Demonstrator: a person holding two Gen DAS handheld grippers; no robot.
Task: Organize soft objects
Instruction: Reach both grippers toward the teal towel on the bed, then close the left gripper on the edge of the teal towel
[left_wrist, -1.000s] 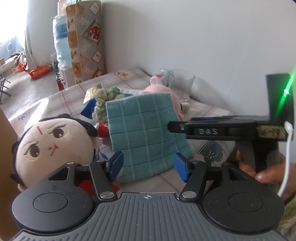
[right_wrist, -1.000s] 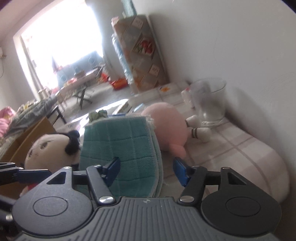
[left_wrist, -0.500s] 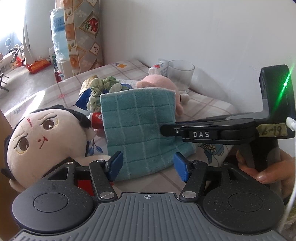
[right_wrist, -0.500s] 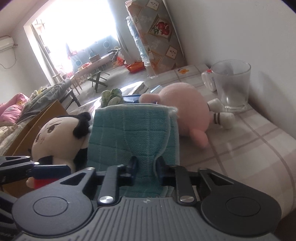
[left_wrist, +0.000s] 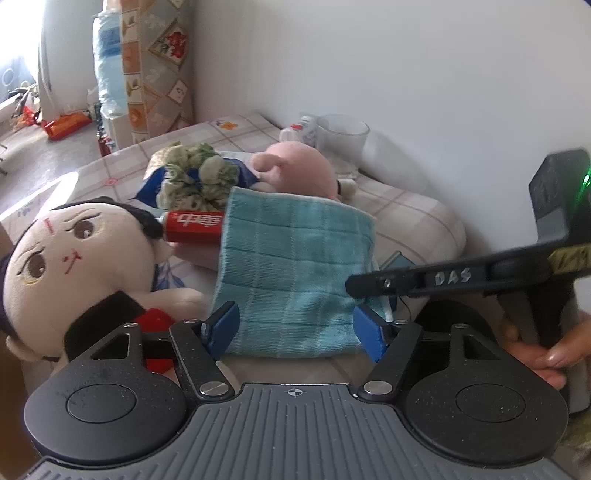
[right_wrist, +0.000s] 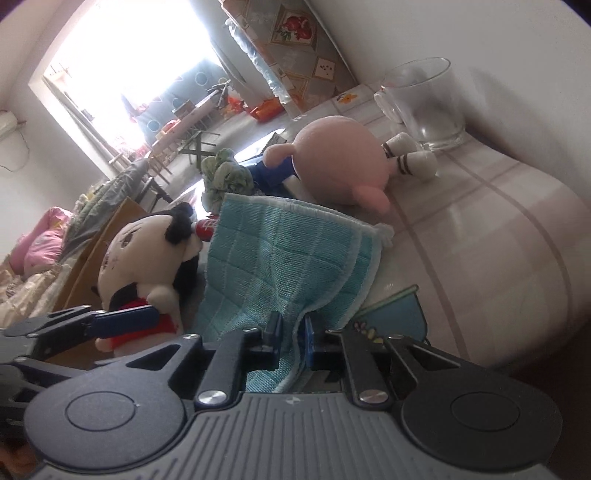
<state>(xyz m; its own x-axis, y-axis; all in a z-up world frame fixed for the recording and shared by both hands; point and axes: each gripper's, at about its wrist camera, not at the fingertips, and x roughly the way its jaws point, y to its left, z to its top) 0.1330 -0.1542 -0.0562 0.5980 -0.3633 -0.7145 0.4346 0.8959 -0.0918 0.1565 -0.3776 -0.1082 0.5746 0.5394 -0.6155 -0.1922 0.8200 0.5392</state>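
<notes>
A teal checked towel (left_wrist: 295, 266) lies folded on the bed cover, in front of a pink plush (left_wrist: 299, 173) and beside a big-headed doll (left_wrist: 77, 254). My left gripper (left_wrist: 295, 328) sits at the towel's near edge; its jaws are opening, with the towel between the blue pads (left_wrist: 221, 325) but not pressed. My right gripper (right_wrist: 291, 336) is shut on a pinched fold of the towel (right_wrist: 288, 251) at its near edge. From the left wrist view it reaches in from the right (left_wrist: 354, 291). A person's hand (left_wrist: 546, 350) holds it.
A red tube (left_wrist: 192, 225) and a green frilly bundle (left_wrist: 195, 177) lie behind the doll. A glass mug (right_wrist: 424, 99) stands by the wall behind the pink plush (right_wrist: 343, 162). A cardboard box (right_wrist: 96, 258) borders the doll (right_wrist: 140, 251) on the left.
The right gripper closed on the towel's near edge, bunching a fold, and rolled to one side. The left jaws have spread a little wider around the towel.
</notes>
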